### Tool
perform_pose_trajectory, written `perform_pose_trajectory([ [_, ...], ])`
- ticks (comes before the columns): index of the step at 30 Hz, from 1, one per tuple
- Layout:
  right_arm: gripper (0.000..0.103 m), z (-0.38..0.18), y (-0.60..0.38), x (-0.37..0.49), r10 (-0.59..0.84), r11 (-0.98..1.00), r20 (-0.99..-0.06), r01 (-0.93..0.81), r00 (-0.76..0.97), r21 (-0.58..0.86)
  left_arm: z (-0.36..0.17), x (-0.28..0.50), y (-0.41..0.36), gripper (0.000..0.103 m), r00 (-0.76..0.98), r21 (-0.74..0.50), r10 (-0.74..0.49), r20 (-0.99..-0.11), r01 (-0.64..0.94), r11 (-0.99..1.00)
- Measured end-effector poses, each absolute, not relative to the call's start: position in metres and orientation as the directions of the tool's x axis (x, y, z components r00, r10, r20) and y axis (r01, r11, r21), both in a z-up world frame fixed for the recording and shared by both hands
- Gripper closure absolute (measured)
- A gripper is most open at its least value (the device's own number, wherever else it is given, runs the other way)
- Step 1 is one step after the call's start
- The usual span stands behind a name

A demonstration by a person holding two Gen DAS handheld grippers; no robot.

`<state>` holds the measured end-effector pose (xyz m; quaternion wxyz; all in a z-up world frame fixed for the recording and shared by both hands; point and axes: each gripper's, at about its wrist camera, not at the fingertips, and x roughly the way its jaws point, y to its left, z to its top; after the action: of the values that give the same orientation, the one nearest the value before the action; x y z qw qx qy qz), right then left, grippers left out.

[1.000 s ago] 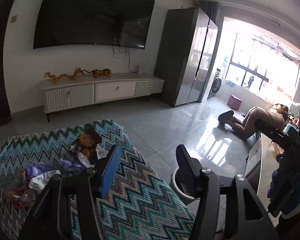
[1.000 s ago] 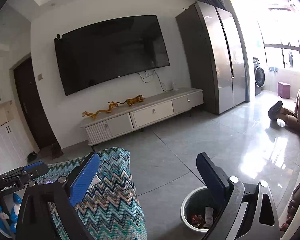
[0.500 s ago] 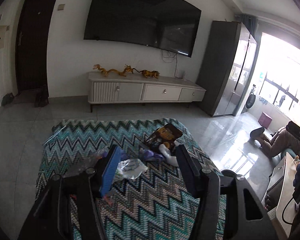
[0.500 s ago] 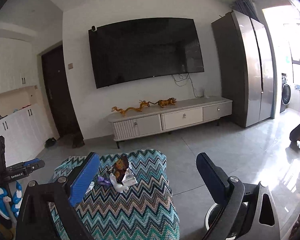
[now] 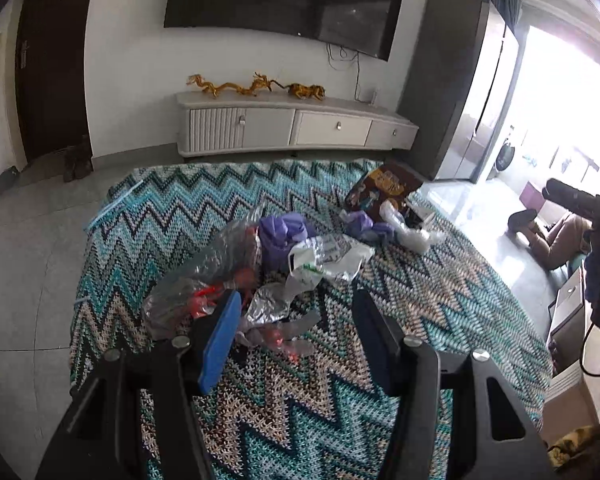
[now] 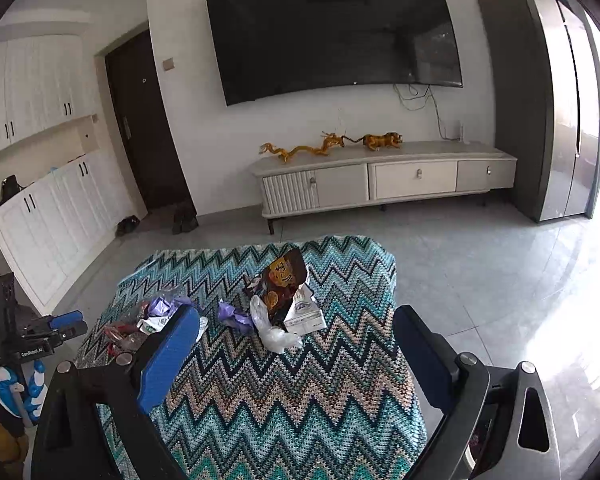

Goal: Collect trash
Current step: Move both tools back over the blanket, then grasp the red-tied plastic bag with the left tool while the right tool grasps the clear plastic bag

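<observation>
The zigzag-patterned cloth [image 5: 440, 300] is lying spread beneath both grippers, carrying all the trash. The biggest piece, a crumpled clear plastic bag [image 5: 204, 276] with red scraps inside, is sitting just ahead of the left gripper's [image 5: 296, 320] left finger, almost touching its blue pad. Straight ahead between those jaws a white printed wrapper [image 5: 320, 256] and a purple wad [image 5: 280, 232] are lying, and farther ahead toward the right-hand jaw a brown snack packet [image 5: 384, 188] is resting.

The left gripper is hanging low over the near pile with its jaws standing wide apart and gripping nothing. To take a piece cleanly, it probably should be lowering onto one bunched fold, pinching film rather than cloth.

The right gripper [image 6: 296, 344] is hovering higher and farther back, jaws likewise spread wide and empty, with the snack packet [image 6: 284, 280], a white plastic scrap [image 6: 272, 332] and a smaller purple scrap [image 6: 234, 316] lying ahead between them.
</observation>
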<state>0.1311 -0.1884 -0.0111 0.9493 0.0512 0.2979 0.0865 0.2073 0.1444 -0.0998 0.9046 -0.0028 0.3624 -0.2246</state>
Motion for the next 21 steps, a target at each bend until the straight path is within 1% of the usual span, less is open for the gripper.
perform_pose_trajectory([
  [7, 0.005, -0.062, -0.171, 0.178, 0.238, 0.971, -0.637, -0.179, 0.733, 0.157, -0.13, 0.229, 0.135, 0.047, 0.609, -0.143, -0.391, -0.69, 0.415, 0.898],
  [13, 0.006, -0.089, -0.156, 0.204, 0.279, 0.96, -0.673, -0.223, 0.685, 0.172, -0.163, 0.252, 0.133, 0.048, 0.556, -0.165, -0.368, -0.746, 0.38, 0.91],
  [16, 0.008, -0.101, -0.146, 0.214, 0.298, 0.952, -0.691, -0.255, 0.658, 0.168, -0.168, 0.251, 0.131, 0.049, 0.562, -0.159, -0.363, -0.743, 0.378, 0.912],
  [17, 0.009, -0.106, -0.143, 0.218, 0.303, 0.95, -0.699, -0.267, 0.648, 0.163, -0.168, 0.251, 0.13, 0.052, 0.562, -0.156, -0.361, -0.745, 0.379, 0.912],
  [19, 0.013, -0.114, -0.136, 0.224, 0.313, 0.943, -0.712, -0.292, 0.628, 0.156, -0.172, 0.253, 0.127, 0.069, 0.553, -0.148, -0.353, -0.755, 0.381, 0.913],
  [21, 0.02, -0.124, -0.129, 0.231, 0.324, 0.936, -0.727, -0.317, 0.605, 0.153, -0.176, 0.253, 0.124, 0.075, 0.561, -0.128, -0.333, -0.758, 0.372, 0.919],
])
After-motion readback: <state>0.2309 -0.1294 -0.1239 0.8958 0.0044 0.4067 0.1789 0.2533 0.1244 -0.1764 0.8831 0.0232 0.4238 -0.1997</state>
